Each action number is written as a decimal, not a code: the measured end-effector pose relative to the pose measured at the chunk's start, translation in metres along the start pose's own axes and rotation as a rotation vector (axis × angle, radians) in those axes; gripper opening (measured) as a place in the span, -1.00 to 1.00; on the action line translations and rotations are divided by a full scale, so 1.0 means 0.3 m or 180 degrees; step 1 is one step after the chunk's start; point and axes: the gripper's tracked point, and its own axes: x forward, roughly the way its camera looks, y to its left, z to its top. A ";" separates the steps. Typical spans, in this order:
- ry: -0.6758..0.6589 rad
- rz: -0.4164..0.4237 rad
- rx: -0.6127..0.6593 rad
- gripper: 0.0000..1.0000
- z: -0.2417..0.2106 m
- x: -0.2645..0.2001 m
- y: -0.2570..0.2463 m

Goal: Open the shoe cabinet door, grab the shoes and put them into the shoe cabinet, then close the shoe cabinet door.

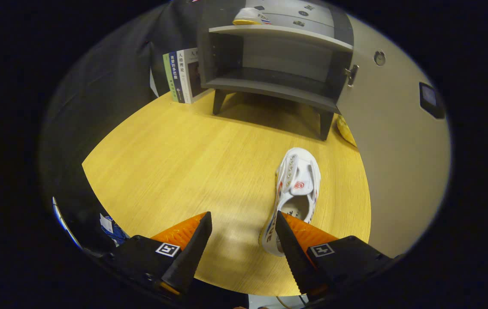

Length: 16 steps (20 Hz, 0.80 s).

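The white shoe [296,189] lies on the wooden tabletop [183,171] at about one o'clock from the gripper [243,225], its heel just beside the right fingertip and partly behind it, toe pointing away toward the shoe cabinet [276,56]. The jaws stand wide open with nothing between them but bare wood. Going left to right: at eleven o'clock books [182,75] stand against the cabinet's left side; at twelve the cabinet's lower shelf is open, a second shoe [250,17] on top; at two o'clock the swung-open cabinet door [392,141] walls the right. Open tabletop spreads left of the shoe.
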 end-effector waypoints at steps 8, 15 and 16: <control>0.0079 -0.0017 0.0106 0.86 -0.004 0.186 -0.047; -0.0033 -0.0443 0.0186 0.33 0.094 0.330 -0.154; -0.0077 -0.0507 0.0197 -0.01 0.108 0.335 -0.173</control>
